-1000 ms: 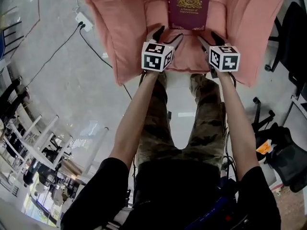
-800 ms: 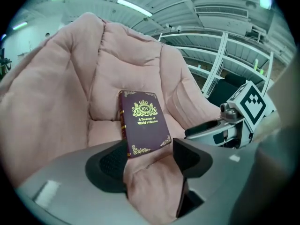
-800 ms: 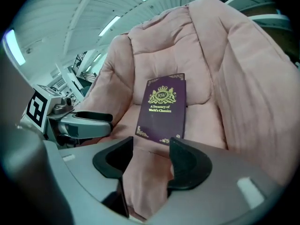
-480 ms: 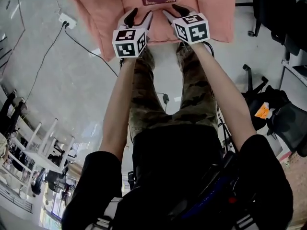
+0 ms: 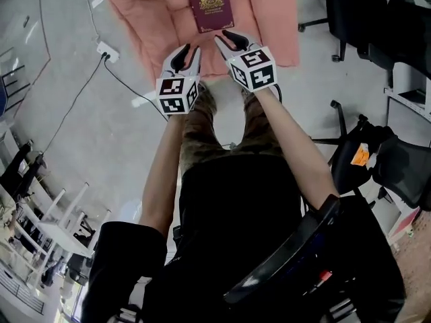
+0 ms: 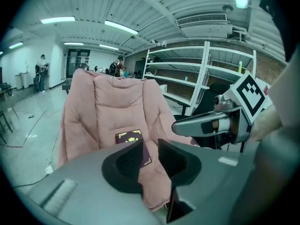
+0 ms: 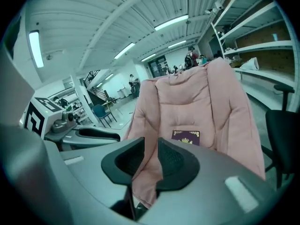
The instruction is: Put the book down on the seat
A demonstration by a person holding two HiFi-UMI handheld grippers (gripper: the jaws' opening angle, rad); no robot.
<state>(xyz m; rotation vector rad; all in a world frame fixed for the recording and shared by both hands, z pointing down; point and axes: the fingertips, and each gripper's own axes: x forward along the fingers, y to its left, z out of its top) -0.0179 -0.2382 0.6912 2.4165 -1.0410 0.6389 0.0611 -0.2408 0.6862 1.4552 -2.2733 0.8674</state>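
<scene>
A maroon book (image 5: 211, 7) with a gold crest lies flat on the pink padded seat (image 5: 151, 12), face up. Both grippers hang in the air short of the seat's front edge, side by side and apart from the book. My left gripper (image 5: 187, 54) and my right gripper (image 5: 232, 42) have just been closing; a narrow gap is left and nothing is between the jaws. In the left gripper view the book (image 6: 129, 136) shows beyond the left gripper (image 6: 150, 156). The right gripper view shows the book (image 7: 186, 137) past the right gripper (image 7: 151, 158).
A white power strip (image 5: 108, 51) with a black cable lies on the floor left of the seat. Black office chairs (image 5: 350, 19) stand at the right, with dark gear and an orange tag (image 5: 359, 155) nearer me. White shelving (image 6: 187, 78) stands behind the seat.
Both grippers have lifted up and away from the seat's front edge, and their jaws have narrowed. The book stays lying on the seat.
</scene>
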